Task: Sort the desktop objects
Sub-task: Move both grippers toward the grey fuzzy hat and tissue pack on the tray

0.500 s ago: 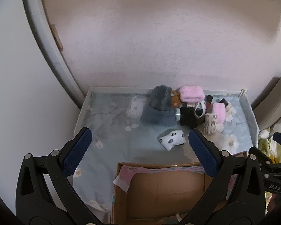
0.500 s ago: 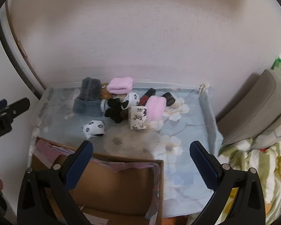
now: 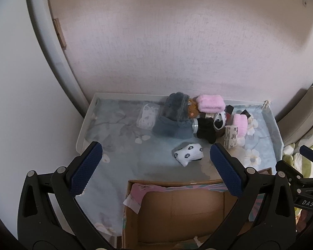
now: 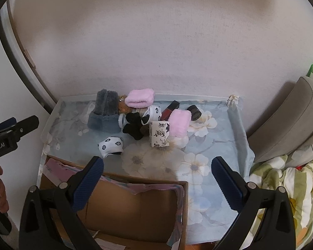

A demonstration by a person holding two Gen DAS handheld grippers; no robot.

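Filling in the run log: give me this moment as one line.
left gripper: open, empty | right gripper: open, empty | spotted sock: on table, apart from pile | cardboard box: nothing placed yet

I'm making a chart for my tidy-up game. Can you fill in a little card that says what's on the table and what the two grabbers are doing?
table: floral cloth covers it
nearest item: spotted white sock, lying apart from the pile
pile by wall: grey socks, pink socks, black sock, small printed box, dark red tube
cardboard box: open, at the near table edge
left gripper: open, holding nothing
right gripper: open, holding nothing
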